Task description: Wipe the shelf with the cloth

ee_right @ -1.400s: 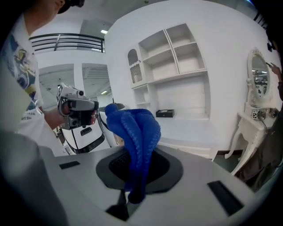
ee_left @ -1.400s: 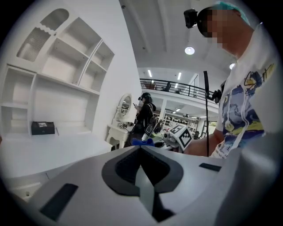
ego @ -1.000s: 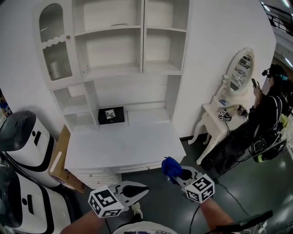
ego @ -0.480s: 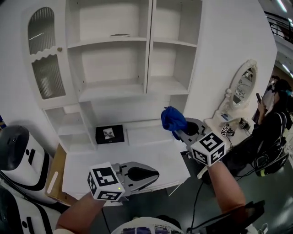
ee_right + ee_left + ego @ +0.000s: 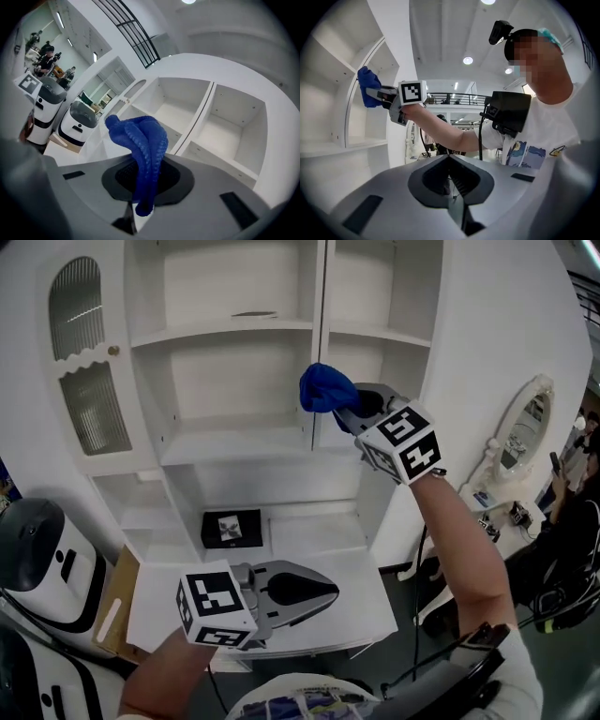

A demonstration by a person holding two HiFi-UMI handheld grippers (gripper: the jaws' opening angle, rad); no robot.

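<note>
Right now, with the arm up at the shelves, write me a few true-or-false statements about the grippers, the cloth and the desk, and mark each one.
1. The right gripper is shut on the blue cloth. True.
2. The left gripper holds a second cloth. False: its jaws are together with nothing between them.
3. The cloth lies spread flat on the desk. False: it is bunched in the right gripper, held up in front of the shelf unit at the height of its middle shelves.
4. A black box sits at the back of the desk, under the shelves. True.
5. The left gripper is raised higher than the right one. False: in the head view it hangs low over the desk, well below the right.
</note>
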